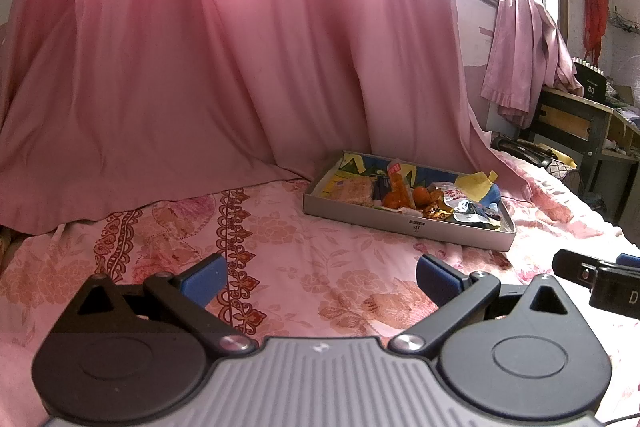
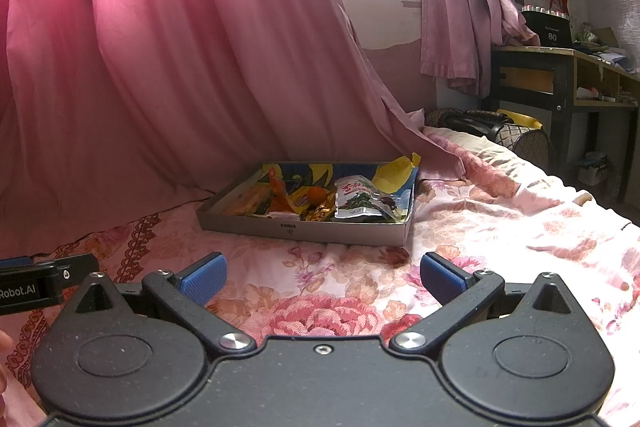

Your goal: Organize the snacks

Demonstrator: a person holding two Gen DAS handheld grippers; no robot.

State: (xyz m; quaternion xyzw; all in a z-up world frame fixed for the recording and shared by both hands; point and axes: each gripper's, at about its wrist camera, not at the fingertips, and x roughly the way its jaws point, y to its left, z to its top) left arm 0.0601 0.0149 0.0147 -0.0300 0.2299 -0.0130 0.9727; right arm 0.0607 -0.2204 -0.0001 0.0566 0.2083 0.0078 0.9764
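Grippers (image 1: 318,281) (image 2: 322,279) agape, tray (image 2: 304,229) ahead.

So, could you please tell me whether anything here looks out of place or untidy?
Yes: the snacks lie jumbled and overlapping in the grey tray on the bed, and its torn yellow lining sticks up over the rim.

Both wrist cameras sit low over the floral bedspread (image 1: 320,247), facing the pink curtain (image 2: 140,67), sharing the snack tray (image 1: 404,223) at mid-frame, the right view slightly nearer.
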